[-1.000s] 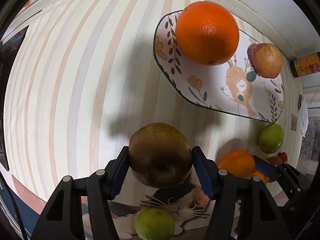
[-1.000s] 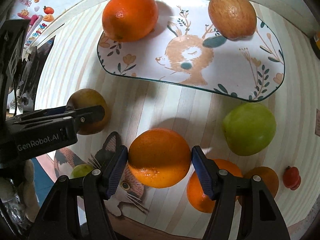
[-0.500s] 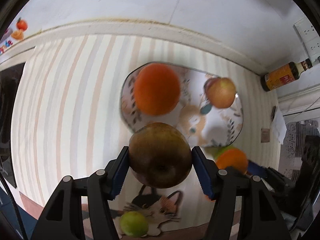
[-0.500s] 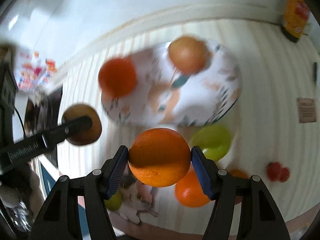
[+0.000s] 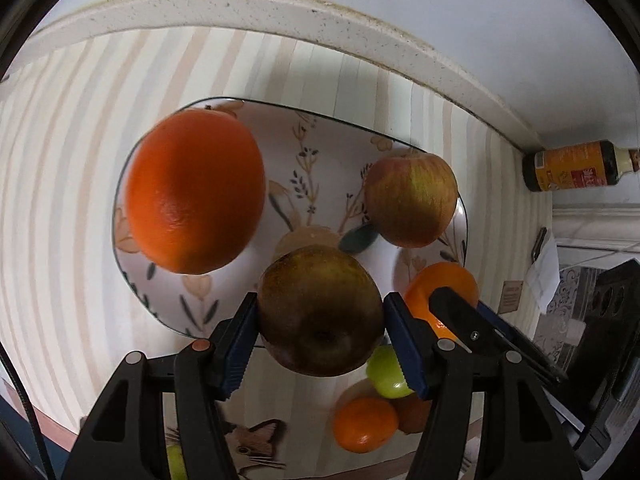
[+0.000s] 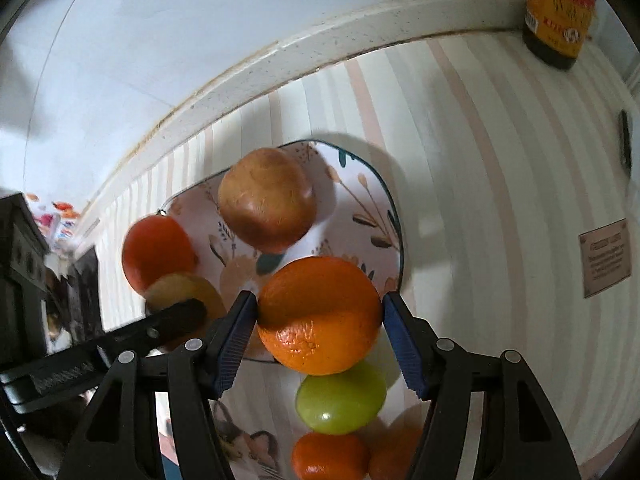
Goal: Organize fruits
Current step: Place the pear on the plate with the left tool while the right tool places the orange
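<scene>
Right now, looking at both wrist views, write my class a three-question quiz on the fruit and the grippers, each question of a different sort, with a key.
1. True or false: the plate is empty.
2. Which fruit does the right gripper clamp? A) green fruit B) orange C) red-yellow apple
3. Fill in: the left gripper holds a ____ fruit.

Key:
1. False; a large orange and the red-yellow apple lie on it.
2. B
3. brown
</scene>
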The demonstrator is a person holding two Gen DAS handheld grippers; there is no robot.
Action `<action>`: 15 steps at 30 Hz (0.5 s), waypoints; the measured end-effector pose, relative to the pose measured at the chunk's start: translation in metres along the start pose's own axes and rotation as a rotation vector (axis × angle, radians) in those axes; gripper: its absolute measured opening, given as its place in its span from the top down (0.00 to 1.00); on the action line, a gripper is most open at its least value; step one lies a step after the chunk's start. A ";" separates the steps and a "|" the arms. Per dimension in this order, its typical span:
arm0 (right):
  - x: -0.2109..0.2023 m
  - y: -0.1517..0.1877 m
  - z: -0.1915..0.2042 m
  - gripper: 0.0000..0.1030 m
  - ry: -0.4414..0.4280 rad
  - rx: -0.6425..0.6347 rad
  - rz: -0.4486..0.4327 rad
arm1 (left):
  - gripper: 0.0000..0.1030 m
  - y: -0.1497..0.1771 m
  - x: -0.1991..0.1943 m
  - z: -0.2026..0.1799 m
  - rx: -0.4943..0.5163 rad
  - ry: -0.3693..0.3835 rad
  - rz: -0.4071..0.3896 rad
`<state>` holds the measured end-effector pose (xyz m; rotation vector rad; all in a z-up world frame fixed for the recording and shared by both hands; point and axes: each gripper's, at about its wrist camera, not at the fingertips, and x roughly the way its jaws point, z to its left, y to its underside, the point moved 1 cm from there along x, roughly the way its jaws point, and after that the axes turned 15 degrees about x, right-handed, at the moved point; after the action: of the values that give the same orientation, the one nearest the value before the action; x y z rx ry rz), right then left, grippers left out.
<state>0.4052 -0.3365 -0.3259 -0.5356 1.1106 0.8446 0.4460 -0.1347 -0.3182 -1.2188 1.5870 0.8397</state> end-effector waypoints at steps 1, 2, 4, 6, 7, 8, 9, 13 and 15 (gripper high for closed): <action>0.000 -0.002 -0.003 0.33 -0.012 0.015 0.010 | 0.41 -0.002 0.002 -0.001 -0.002 -0.007 0.014; 0.000 -0.003 -0.004 0.33 -0.018 0.023 0.017 | 0.41 -0.002 0.002 -0.002 0.002 -0.014 0.018; -0.001 -0.007 -0.006 0.18 -0.031 0.039 0.034 | 0.41 -0.004 0.001 -0.007 0.031 -0.061 0.013; -0.007 -0.008 -0.006 0.15 -0.004 0.028 0.014 | 0.30 -0.006 -0.004 -0.010 0.047 -0.088 -0.021; -0.010 -0.007 -0.005 0.14 0.000 0.021 0.009 | 0.23 -0.007 -0.010 -0.011 0.055 -0.100 -0.042; -0.013 -0.007 -0.004 0.12 0.008 0.017 -0.001 | 0.18 -0.008 -0.013 -0.012 0.061 -0.107 -0.054; -0.016 -0.007 -0.002 0.09 0.026 0.006 -0.011 | 0.16 -0.008 -0.017 -0.013 0.070 -0.120 -0.065; -0.028 -0.001 0.007 0.09 0.138 -0.071 -0.066 | 0.11 -0.003 -0.029 -0.011 0.087 -0.159 -0.088; -0.031 0.005 0.012 0.09 0.183 -0.103 -0.083 | 0.11 0.003 -0.033 -0.011 0.094 -0.186 -0.099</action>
<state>0.4016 -0.3342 -0.2928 -0.7523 1.2072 0.7949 0.4429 -0.1332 -0.2833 -1.1098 1.3900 0.7823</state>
